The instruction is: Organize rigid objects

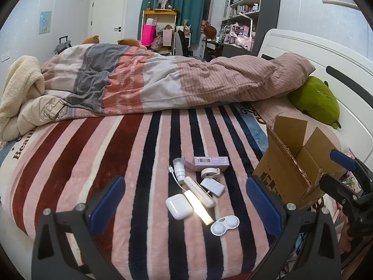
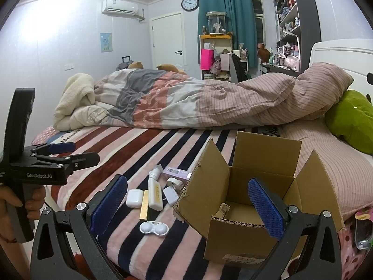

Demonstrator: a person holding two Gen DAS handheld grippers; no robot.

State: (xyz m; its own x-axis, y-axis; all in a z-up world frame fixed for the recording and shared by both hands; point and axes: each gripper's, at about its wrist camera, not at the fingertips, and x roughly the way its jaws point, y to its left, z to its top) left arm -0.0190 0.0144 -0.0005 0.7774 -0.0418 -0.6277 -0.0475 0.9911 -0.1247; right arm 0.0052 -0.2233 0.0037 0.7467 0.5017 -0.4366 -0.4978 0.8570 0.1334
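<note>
Both the left gripper [image 1: 184, 203] and right gripper [image 2: 187, 206] hover spread wide, empty; small items [image 1: 198, 186] cluster on the blanket beside the open box [image 2: 254, 186] (likely their destination)

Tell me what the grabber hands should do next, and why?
Probably the left gripper should dip down onto the white earbud case. Both grippers are open and hold nothing, that case lies nearest between the left one's fingers, and the cardboard box beside the pile stands open with nothing visible inside, ready for the first item.
</note>
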